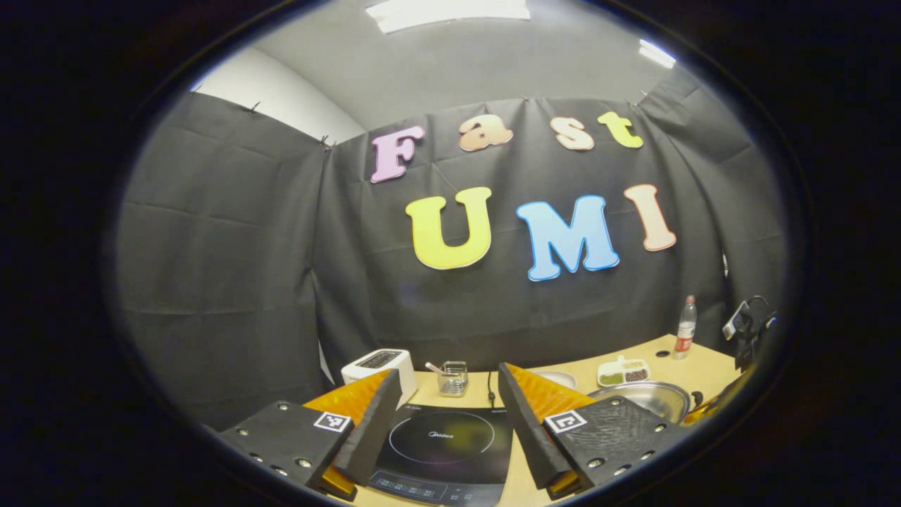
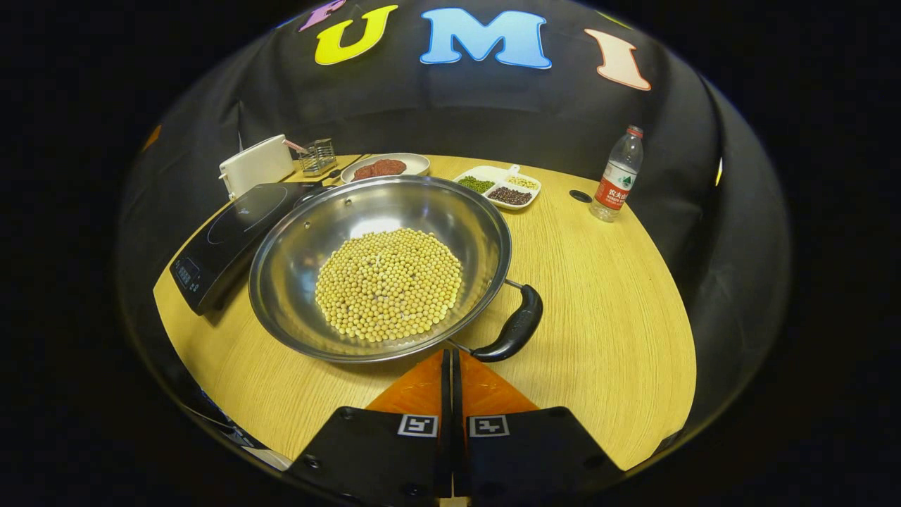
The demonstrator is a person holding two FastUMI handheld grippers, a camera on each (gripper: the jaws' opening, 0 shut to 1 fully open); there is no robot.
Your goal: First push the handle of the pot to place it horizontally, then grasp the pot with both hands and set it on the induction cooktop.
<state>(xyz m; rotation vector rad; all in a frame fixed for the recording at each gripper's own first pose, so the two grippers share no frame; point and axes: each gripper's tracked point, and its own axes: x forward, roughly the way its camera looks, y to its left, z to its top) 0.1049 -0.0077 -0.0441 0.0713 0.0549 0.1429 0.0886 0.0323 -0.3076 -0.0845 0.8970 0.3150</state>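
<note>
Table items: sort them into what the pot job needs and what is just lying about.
Needed:
pot of beans
pot handle
induction cooktop
right gripper, shut, just short of the handle
left gripper, open above the cooktop

Lying about:
water bottle
divided dish of beans
plate with red food
wire basket
white appliance

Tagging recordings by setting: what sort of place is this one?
Likely a mock kitchen in a recording booth: a wooden table carries an induction cooktop, a steel pot of beans and a toaster.
</note>
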